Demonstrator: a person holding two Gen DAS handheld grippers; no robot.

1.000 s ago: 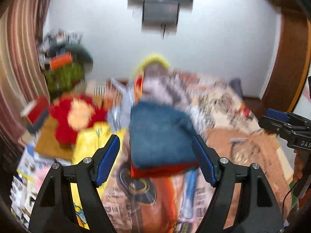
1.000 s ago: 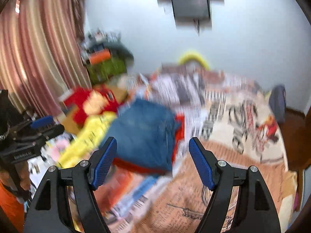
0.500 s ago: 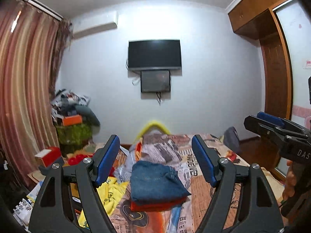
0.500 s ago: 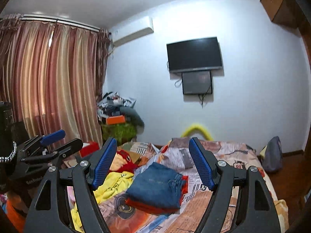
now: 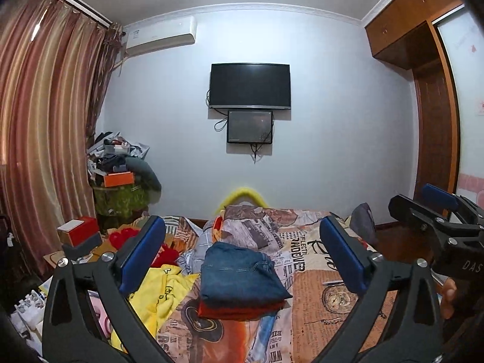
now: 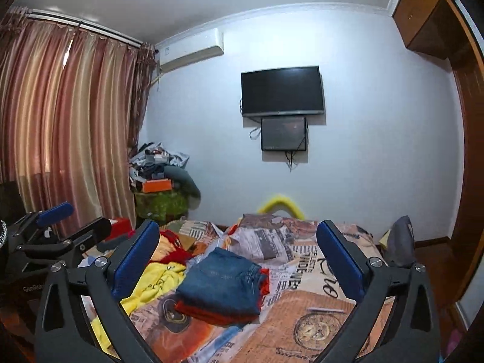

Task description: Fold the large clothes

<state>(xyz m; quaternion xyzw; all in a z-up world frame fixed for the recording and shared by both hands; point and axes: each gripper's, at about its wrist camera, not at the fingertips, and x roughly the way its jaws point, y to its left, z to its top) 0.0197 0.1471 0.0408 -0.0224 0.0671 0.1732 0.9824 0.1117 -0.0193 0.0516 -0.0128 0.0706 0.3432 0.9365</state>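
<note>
Left wrist view. Left hand-held gripper [image 5: 242, 254] spread wide, nothing between the two blue-padded fingers [image 5: 142, 254], raised above the bed [image 5: 341, 299]. One stack of two folded garments on the printed bedspread: folded jeans [image 5: 240, 275], coarse blue denim with a stitched waistband, lying on a folded red garment [image 5: 239, 308] that shows only as a soft edge beneath. One crumpled yellow garment [image 5: 163, 287] just left of the stack, loose and wrinkled. Right hand-held gripper [image 5: 435, 211] at frame right, black frame, one blue pad showing; opening impossible to tell from here. One flat black TV [image 5: 250, 85] on the wall.

Right wrist view. Right hand-held gripper [image 6: 239, 257] likewise wide apart and empty, raised over the bed [image 6: 308, 317]. Same stack seen at a slant: jeans [image 6: 222, 284] over red garment [image 6: 208, 313], yellow garment [image 6: 154, 284] to its left. Left hand-held gripper [image 6: 69, 220] at far left. One glossy pleated curtain [image 6: 66, 127].
</note>
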